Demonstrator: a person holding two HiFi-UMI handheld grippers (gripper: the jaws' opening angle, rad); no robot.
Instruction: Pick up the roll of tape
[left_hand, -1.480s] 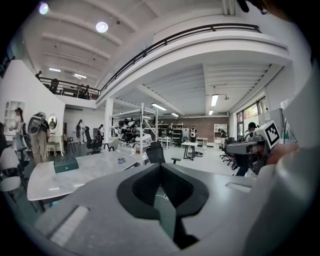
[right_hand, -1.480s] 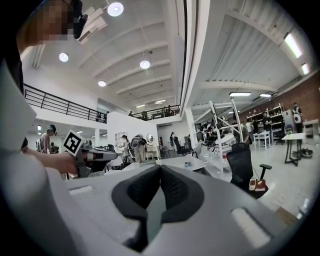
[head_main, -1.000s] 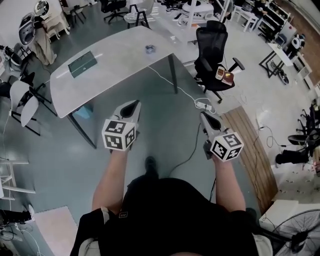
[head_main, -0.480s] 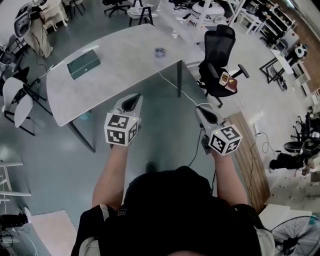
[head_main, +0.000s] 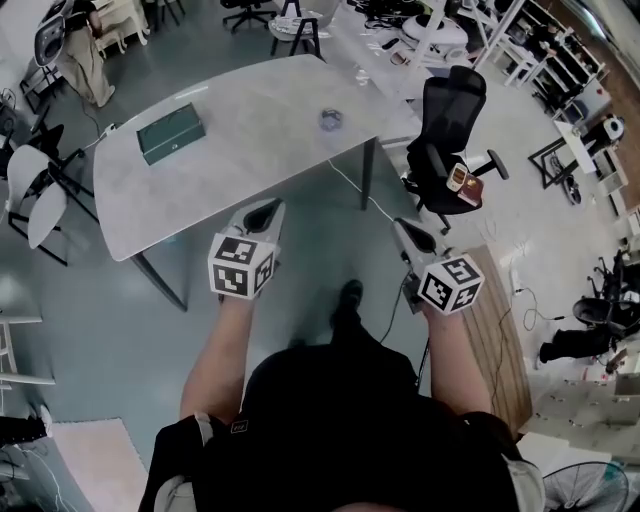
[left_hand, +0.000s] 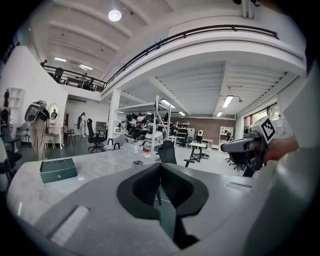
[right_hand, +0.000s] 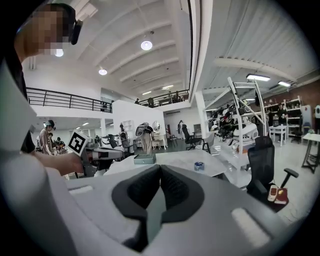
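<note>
Head view first: nearest to me, the person's dark torso fills the bottom of the frame and hides the floor under it, with one shoe (head_main: 350, 292) showing at 12 o'clock of it. Both forearms reach forward.

The left hand-held gripper (head_main: 265, 208) has its jaws pressed together with nothing between them; its own view shows the pads meeting in a thin seam. The right hand-held gripper (head_main: 405, 228) is likewise closed and empty, as its own view shows.

The left one's tips show right at the near edge of the table (head_main: 230, 170); I can't tell whether they are over it. The right one is over bare floor. A white cable (head_main: 372, 200) trails across the floor between them.

Further out, the roll of tape (head_main: 331, 120) lies on the table near its right end, at about 1 o'clock from the left one and 11 o'clock from the right, well apart from both. It is small and bluish; I can't make out more.

A green box (head_main: 171, 133) lies at 9 o'clock of the tape, well apart from it. A black office chair (head_main: 448, 125) stands off the table at 3 o'clock of the tape, with small items on its seat that I can't identify.

In each gripper view the grey body covers the table's near part.
</note>
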